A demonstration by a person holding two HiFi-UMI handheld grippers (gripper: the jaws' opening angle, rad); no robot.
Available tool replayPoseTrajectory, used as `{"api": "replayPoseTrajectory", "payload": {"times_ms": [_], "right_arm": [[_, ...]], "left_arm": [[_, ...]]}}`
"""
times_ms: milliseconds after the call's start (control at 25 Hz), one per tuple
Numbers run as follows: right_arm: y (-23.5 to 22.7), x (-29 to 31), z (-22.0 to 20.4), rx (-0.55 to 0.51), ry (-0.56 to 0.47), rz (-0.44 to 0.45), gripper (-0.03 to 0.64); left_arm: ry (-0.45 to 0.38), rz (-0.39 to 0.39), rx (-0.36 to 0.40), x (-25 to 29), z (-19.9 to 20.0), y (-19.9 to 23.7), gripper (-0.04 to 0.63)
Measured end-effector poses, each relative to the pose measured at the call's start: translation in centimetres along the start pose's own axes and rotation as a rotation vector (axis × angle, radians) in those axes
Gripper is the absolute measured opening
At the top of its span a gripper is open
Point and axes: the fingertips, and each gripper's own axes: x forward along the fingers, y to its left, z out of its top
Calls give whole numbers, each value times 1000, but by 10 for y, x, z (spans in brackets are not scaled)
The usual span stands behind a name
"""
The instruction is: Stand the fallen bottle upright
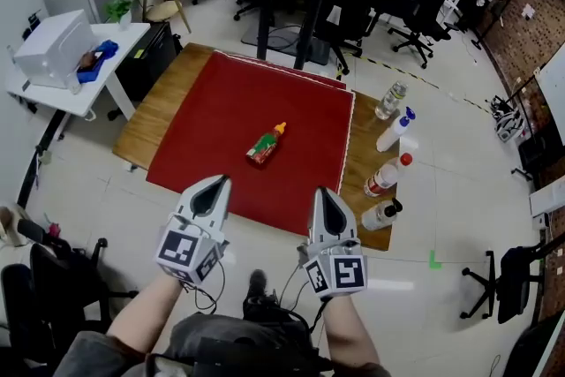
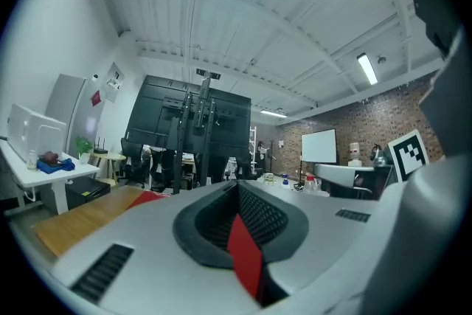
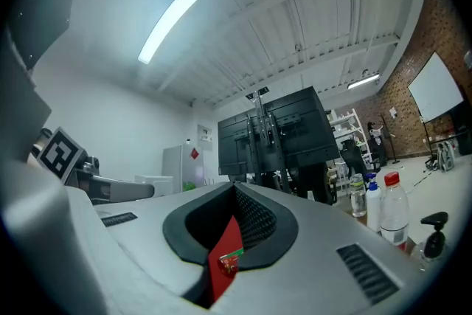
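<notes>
The fallen bottle (image 1: 265, 146), with an orange cap and a red and green label, lies on its side near the middle of the red mat (image 1: 221, 110). Both grippers hover over the mat's near edge, short of the bottle and apart from it. My left gripper (image 1: 214, 182) is below and left of the bottle, its jaws shut to a point with nothing in them. The right gripper (image 1: 324, 193) is below and right of it, also shut and empty. In the right gripper view a bit of the bottle (image 3: 229, 260) shows through the slit between the jaws.
The mat covers most of a wooden table (image 1: 154, 106). Along the table's right edge stand a clear bottle (image 1: 391, 100), a blue-topped spray bottle (image 1: 395, 131), a red-capped bottle (image 1: 386, 176) and a pump bottle (image 1: 381, 214). A white side table (image 1: 84, 75) stands to the left.
</notes>
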Motion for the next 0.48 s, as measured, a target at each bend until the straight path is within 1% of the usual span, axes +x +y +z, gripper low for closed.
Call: {"api": "replayPoseTrajectory", "payload": {"times_ms": [120,200,320,480], "right_arm": [[-23,22,-2,26,5,26,6],[-36,34,-3,40,7,49,6],[-49,50,-4,35,10,73,6],[-63,73,-4,22,12,72,6]], "left_arm": [[-22,-1,-23,36,7,-2,40],[-22,3,-8,54,9,-4,40],[7,22,14,78,4,-2,40],[60,29,20,104,-5,7,40]]}}
